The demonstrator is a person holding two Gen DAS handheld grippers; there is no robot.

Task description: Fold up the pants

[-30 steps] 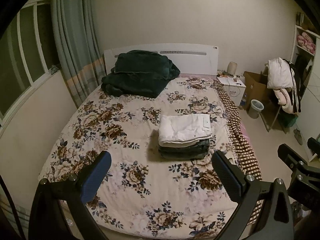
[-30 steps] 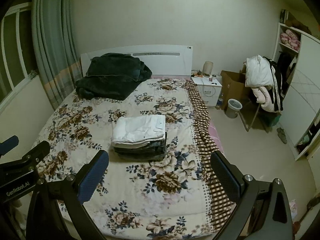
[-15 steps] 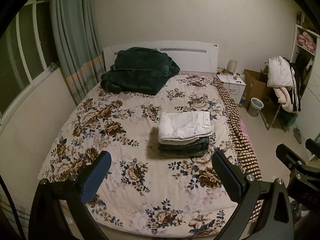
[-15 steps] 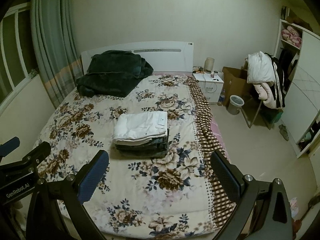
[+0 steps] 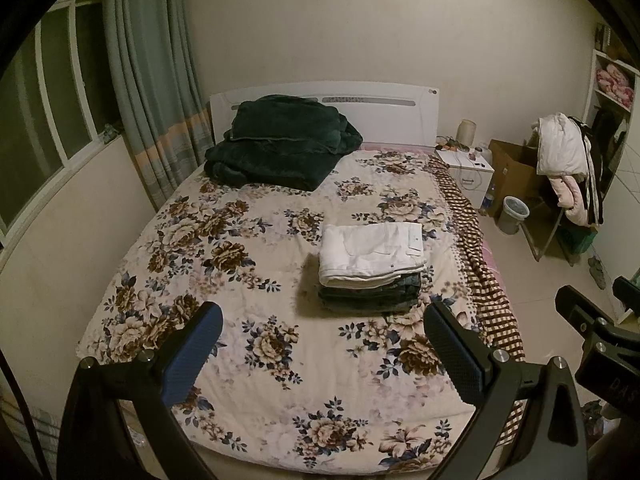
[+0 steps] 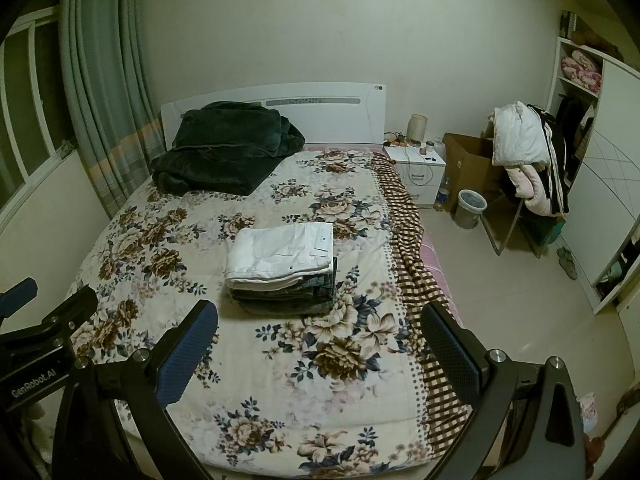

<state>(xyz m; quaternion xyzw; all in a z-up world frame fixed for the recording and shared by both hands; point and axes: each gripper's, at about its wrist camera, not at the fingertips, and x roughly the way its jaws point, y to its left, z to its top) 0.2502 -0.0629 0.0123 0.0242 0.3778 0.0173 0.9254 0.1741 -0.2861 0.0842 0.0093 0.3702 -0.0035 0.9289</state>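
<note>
Nearest, the left gripper [image 5: 320, 344] and the right gripper [image 6: 318, 340] hang above the foot of the bed, each with its blue-padded fingers [image 5: 192, 356] spread wide and holding nothing. Beyond them, on the floral quilted bedspread [image 5: 248, 280], a folded pair of white pants [image 5: 372, 250] tops a neat stack of dark folded pants [image 5: 372, 294]. Farther back, a dark green plush blanket [image 5: 280, 144] lies heaped against the white headboard [image 5: 392, 116].

Both wrist views drawn slightly back and up from the bed [image 5: 132, 292], folded stack of pants [image 6: 282, 270] a little farther off, headboard [image 6: 340, 114] higher in frame.
</note>
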